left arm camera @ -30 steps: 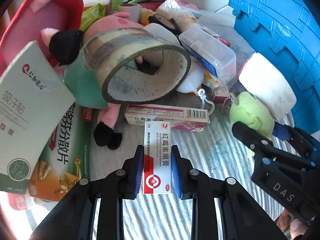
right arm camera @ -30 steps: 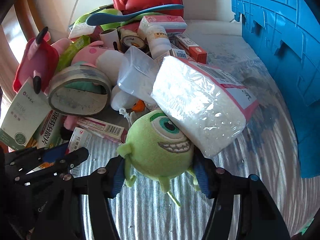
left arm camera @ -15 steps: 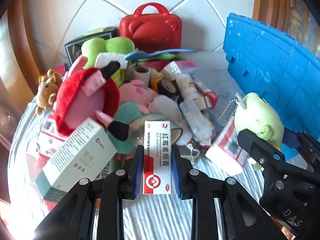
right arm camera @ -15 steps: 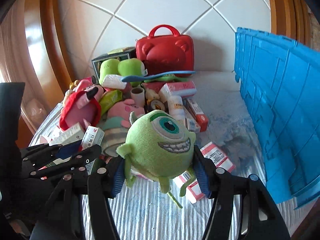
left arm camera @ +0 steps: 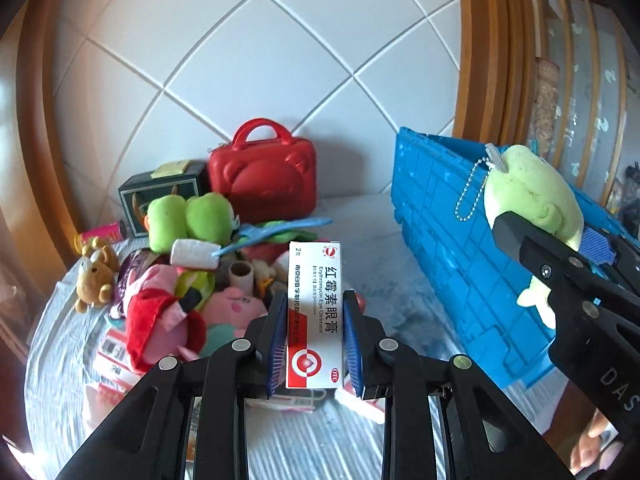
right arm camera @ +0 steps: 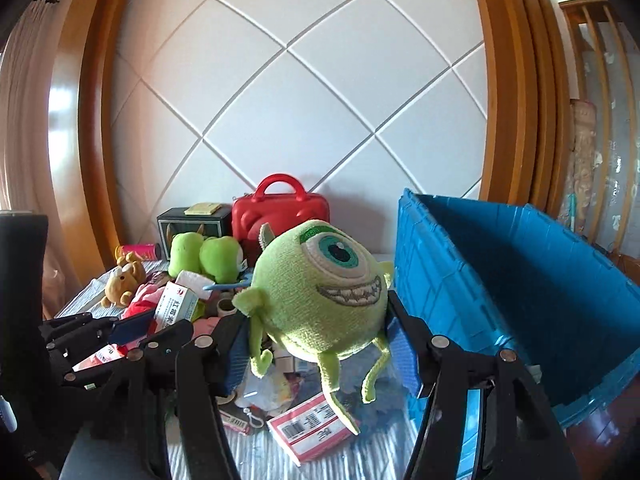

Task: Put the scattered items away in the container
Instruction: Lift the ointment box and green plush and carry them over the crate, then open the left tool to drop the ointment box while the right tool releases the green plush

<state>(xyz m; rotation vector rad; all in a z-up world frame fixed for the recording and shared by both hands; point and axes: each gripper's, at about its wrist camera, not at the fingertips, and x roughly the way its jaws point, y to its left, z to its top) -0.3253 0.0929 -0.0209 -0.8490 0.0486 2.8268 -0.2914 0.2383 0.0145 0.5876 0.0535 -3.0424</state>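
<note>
My left gripper (left arm camera: 315,340) is shut on a white and red eye ointment box (left arm camera: 315,312), held upright well above the pile. My right gripper (right arm camera: 320,346) is shut on a green one-eyed monster plush (right arm camera: 320,284), lifted level with the rim of the blue crate (right arm camera: 520,280). In the left wrist view the monster plush (left arm camera: 528,204) with its ball chain hangs in front of the blue crate (left arm camera: 448,248) on the right. The right wrist view shows the ointment box (right arm camera: 174,306) and left gripper (right arm camera: 148,326) at lower left. The crate's inside looks bare where visible.
A heap of scattered items lies on the striped cloth (left arm camera: 304,440): a red case (left arm camera: 262,176), green frog plush (left arm camera: 188,216), small bear (left arm camera: 94,276), pink and red plush (left arm camera: 160,320), blue spoon (left arm camera: 276,230), and a tissue pack (right arm camera: 312,428). A quilted wall stands behind.
Both grippers have risen from the pile with their loads, so the view now takes in the wall. The monster plush has swung up and right to the crate's rim.
</note>
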